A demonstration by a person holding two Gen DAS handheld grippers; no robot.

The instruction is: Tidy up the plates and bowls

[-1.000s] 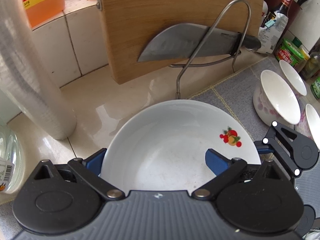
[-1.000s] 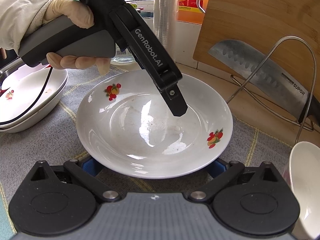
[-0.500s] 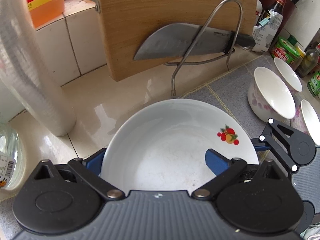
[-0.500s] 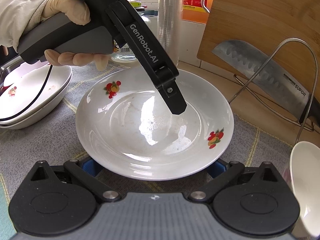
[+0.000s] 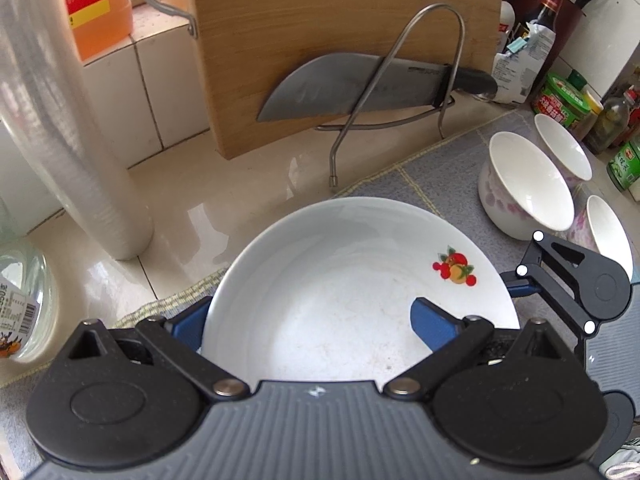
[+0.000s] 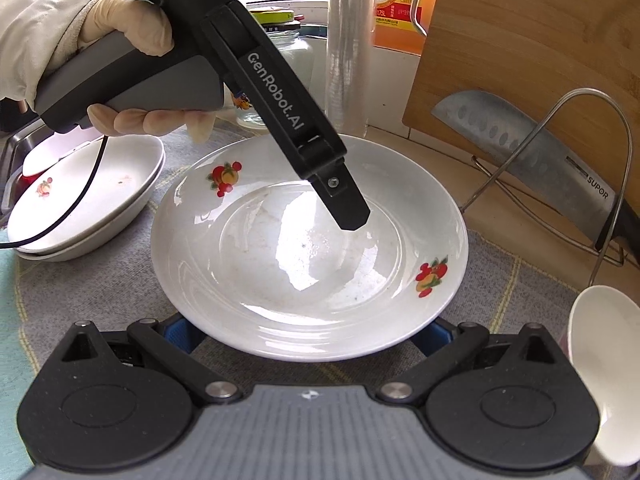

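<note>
Glossy white round plate (image 6: pixel 280 264) with fruit decals on woven mat (image 6: pixel 100 292).

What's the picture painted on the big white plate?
Red and orange fruit with green leaves on the plate, clearest in the right wrist view.

White fruit-print plate (image 6: pixel 288 264) flat on grey mat, stacked plates (image 6: pixel 86 200) left, floral bowls (image 5: pixel 524 186) right — upright.
</note>
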